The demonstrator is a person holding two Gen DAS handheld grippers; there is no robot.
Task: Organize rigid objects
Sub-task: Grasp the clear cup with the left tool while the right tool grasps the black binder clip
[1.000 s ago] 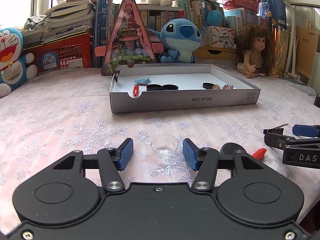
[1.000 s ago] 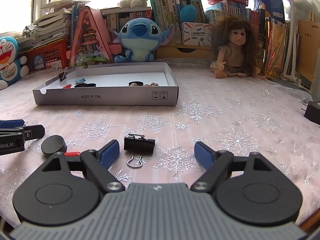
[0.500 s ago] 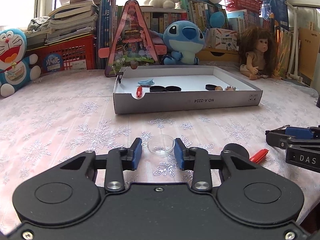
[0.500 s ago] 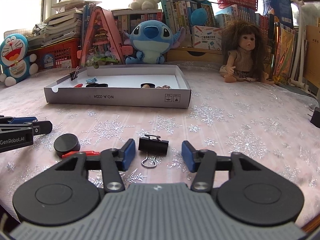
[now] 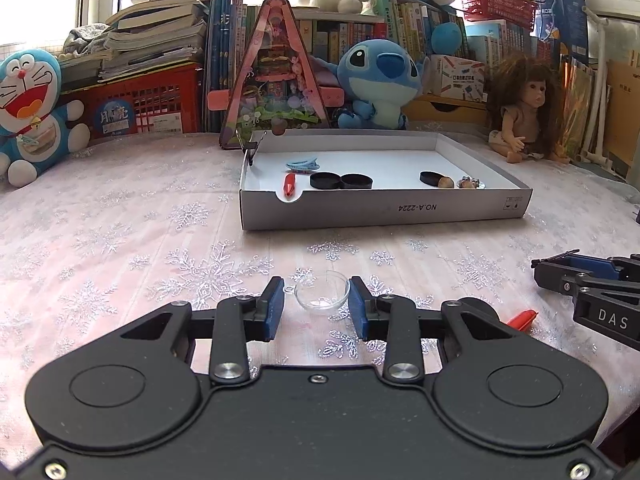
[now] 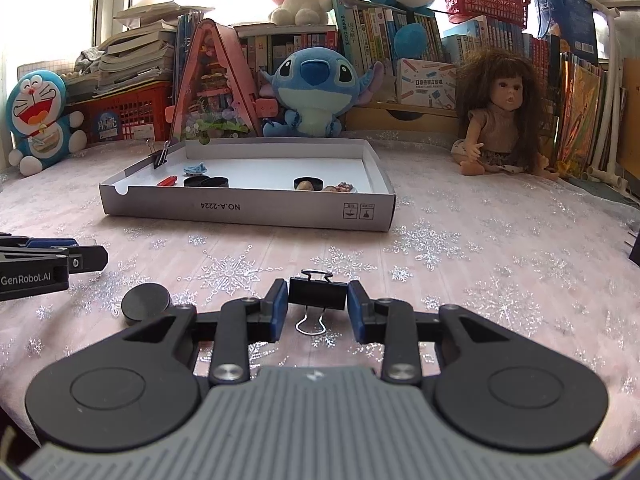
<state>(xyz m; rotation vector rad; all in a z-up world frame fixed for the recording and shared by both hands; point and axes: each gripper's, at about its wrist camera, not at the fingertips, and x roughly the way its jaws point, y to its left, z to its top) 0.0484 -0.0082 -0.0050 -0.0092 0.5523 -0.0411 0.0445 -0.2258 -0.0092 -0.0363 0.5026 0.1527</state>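
My left gripper [image 5: 316, 305] is shut on a small clear plastic half-dome [image 5: 322, 291], its blue pads touching both sides, low over the cloth. My right gripper [image 6: 317, 305] is shut on a black binder clip [image 6: 317, 293] whose wire handles stick out front and back. The white cardboard tray [image 5: 384, 210] stands ahead in the left wrist view and also in the right wrist view [image 6: 248, 212]; it holds a blue hair clip, a red piece, black round caps and small trinkets. A black binder clip [image 6: 160, 156] is clamped on its far left corner.
A black round cap [image 6: 145, 302] and a red piece [image 5: 522, 317] lie on the snowflake tablecloth between the grippers. Plush toys, a doll [image 6: 500, 116], books and a red crate line the back edge.
Both grippers closed from wide open: the left onto the clear half-dome, the right onto the binder clip. Both views have risen slightly.
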